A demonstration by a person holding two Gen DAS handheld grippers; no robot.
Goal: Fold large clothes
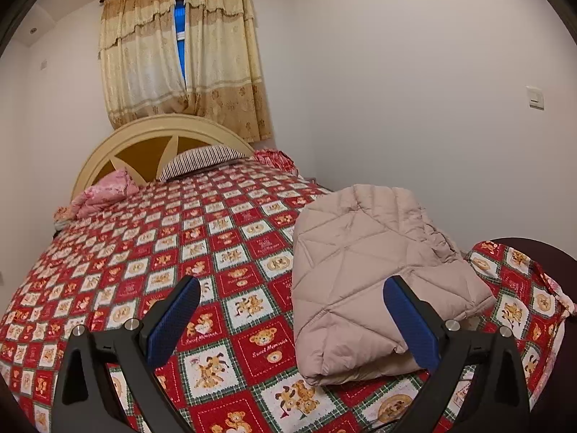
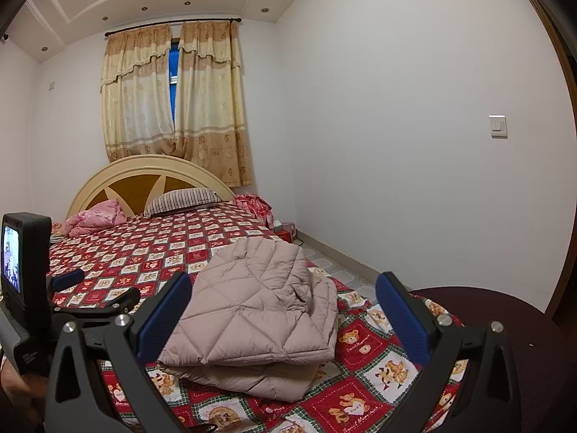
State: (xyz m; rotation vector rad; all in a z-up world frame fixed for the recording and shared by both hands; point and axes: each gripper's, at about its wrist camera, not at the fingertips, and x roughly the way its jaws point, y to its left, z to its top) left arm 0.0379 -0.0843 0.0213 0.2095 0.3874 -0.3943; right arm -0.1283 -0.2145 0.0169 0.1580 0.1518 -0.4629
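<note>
Beige quilted coat (image 2: 259, 310) folded nr bed (image 2: 151, 252) corner; both hand-held grippers agape.

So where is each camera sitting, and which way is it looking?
Left wrist: sits on the left gripper, looking up the bed toward the curtains; its own two open fingers show.
Right wrist: sits on the right gripper, facing the same way; its open fingers and the left gripper show.
Both share: the folded beige jacket, headboard, striped pillow.
</note>
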